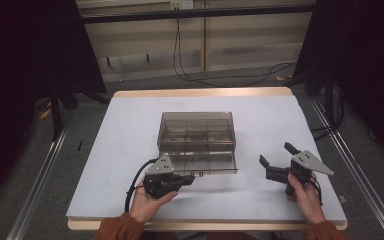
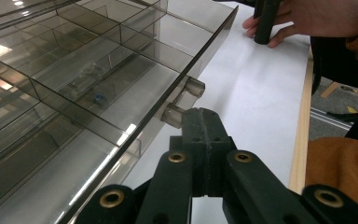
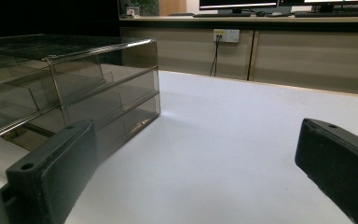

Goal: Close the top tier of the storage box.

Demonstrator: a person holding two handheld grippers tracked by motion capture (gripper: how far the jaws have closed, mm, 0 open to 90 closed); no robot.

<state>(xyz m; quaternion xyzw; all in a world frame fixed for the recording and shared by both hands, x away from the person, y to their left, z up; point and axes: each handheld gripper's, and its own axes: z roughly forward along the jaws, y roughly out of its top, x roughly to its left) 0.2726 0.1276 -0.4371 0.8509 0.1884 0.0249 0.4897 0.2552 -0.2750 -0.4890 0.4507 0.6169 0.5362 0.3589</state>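
Observation:
A smoky clear organiser box (image 1: 196, 131) with divided compartments stands mid-table, and its lowest drawer (image 1: 200, 162) is pulled out toward me. My left gripper (image 1: 191, 178) sits at the drawer's front edge. In the left gripper view its jaws are pressed together at the clear drawer handle (image 2: 186, 93), the left gripper (image 2: 204, 114) pinching the handle's lower end. A small blue item (image 2: 99, 98) lies in one compartment. My right gripper (image 1: 276, 154) rests on the table right of the box, jaws wide apart with nothing between them; the right gripper (image 3: 196, 140) faces the box's corner (image 3: 135, 88).
The white table top (image 1: 260, 115) has a wooden rim, with its near edge (image 2: 302, 135) close behind my left hand. Bare surface lies right of the box. Beyond the far edge are cables and a wall socket (image 3: 226, 35).

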